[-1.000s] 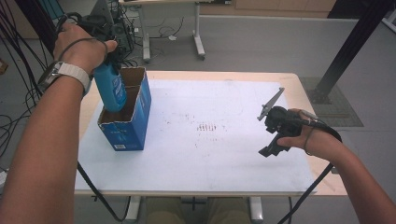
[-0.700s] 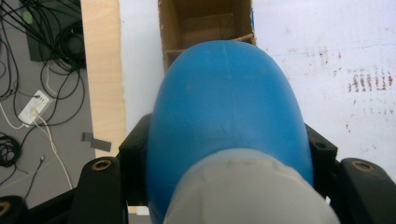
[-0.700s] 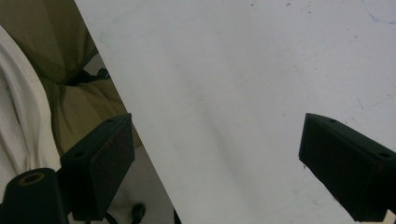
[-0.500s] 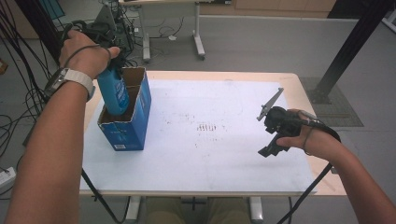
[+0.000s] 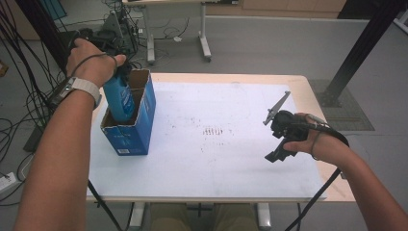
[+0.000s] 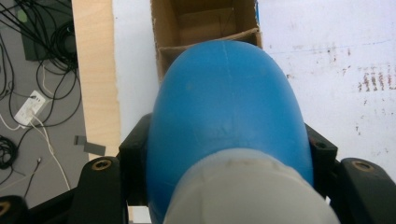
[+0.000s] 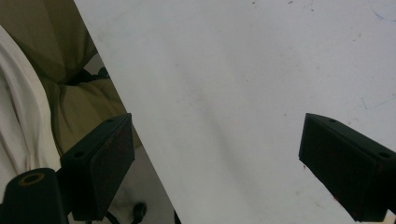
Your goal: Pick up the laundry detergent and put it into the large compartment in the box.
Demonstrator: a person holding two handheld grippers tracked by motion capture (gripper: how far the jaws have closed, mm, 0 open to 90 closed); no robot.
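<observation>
So the high view sits above the near edge of the white-covered wooden tabletop (image 5: 211, 159) and looks forward and down, taking in the whole top plus the grey floor past the far edge.

The left gripper view rides on the left tongs (image 6: 224, 163) and looks steeply down, super close on the rounded blue plastic bottle (image 6: 224, 112). Past it you get the open brown-and-blue cardboard box (image 6: 205, 28) and the tabletop's left edge, same as in the high view.

The right gripper view looks down between the right tongs (image 7: 233, 163), very near the white surface, across the tabletop's near edge toward the person's lap.
</observation>
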